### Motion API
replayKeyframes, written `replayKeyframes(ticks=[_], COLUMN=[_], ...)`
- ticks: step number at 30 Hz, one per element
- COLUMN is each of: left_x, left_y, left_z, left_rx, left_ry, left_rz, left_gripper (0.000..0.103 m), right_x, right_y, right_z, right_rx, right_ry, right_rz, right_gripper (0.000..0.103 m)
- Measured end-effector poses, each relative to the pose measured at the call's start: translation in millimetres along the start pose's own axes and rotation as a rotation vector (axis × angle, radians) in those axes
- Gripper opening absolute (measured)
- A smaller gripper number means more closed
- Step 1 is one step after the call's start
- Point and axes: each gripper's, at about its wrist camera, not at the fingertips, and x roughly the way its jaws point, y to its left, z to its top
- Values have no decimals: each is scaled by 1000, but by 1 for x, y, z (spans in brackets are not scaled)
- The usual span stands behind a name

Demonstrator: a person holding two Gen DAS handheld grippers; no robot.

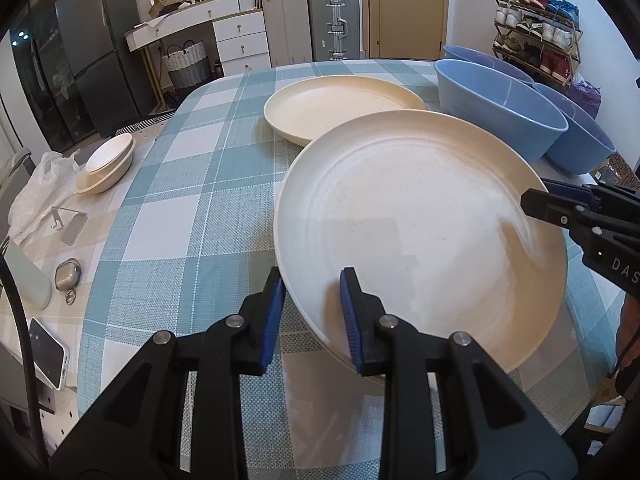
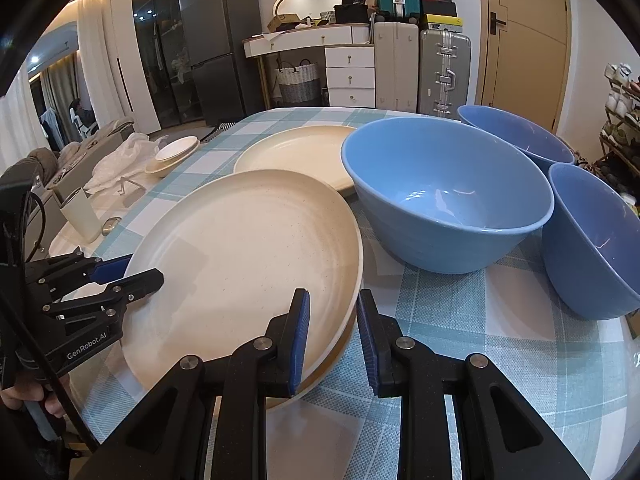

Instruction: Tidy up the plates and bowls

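1. While the near cream plate [image 1: 420, 236] sits tilted by the tabletop's [image 1: 188, 208] near edge, left tongs [image 1: 310, 318] straddle its rim, half-open, apparently not clamping.
2. Right tongs [image 2: 333, 334] likewise bracket the opposite rim, gaping.
3. Three blue bowls [image 2: 444, 196] stand just beyond.

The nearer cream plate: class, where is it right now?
The nearer cream plate sits tilted between both grippers, left of the nearest blue bowl and before the second cream plate.
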Motion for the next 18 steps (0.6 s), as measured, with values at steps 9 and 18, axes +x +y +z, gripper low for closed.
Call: replayKeyframes(ticks=[9,18], left_x=[2,2], left_y=[-2,-6], left_z=[-4,-7], left_rx=[21,37], left_ry=[11,9], left_rz=[11,18], left_gripper=[28,32], right_x=[5,12], right_y=[7,6], right_z=[-5,-10], right_rx=[-46,-57], right_ry=[-4,13], right_rz=[-50,-68], right_gripper=[25,26])
